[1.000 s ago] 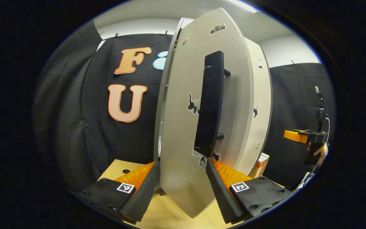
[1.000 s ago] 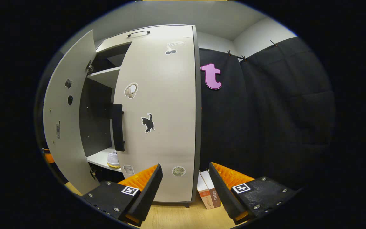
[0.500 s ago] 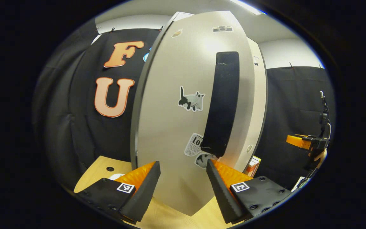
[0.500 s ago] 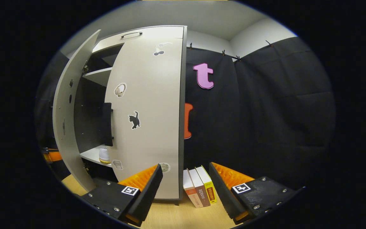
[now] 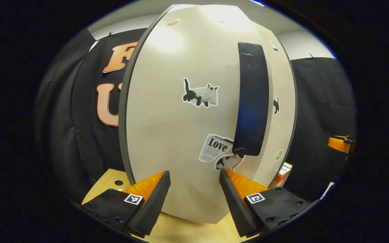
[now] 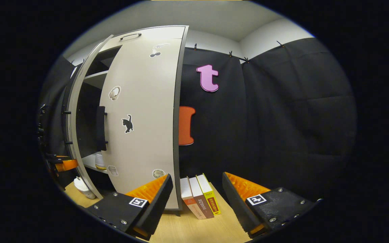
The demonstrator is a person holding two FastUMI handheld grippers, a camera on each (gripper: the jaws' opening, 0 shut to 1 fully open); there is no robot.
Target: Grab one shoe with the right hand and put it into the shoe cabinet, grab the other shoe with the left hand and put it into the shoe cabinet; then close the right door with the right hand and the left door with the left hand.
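Note:
The cabinet's pale left door [image 5: 174,128] looms just ahead of my open left gripper [image 5: 192,175]; nothing is between its fingers, and whether they touch the door I cannot tell. Its black handle [image 5: 252,101] stands upright to the right. In the right gripper view this left door [image 6: 79,141] is nearly edge-on, a narrow gap left beside the right door [image 6: 144,118], which lies flat against the cabinet. Through the gap, a white shoe [image 6: 100,161] rests on the lower shelf. My right gripper [image 6: 196,179] is open and holds nothing, off to the cabinet's right.
Three books [image 6: 199,197] stand on the wooden table [image 6: 194,229] right of the cabinet. A small white object [image 6: 81,187] lies on the table by the left door's foot. The left gripper [image 6: 64,164] shows beyond that door, and the right gripper [image 5: 339,143] at far right.
The left door has swung toward the cabinet with my left gripper following it, and the gap has narrowed. My right gripper has turned rightward, bringing the books into view.

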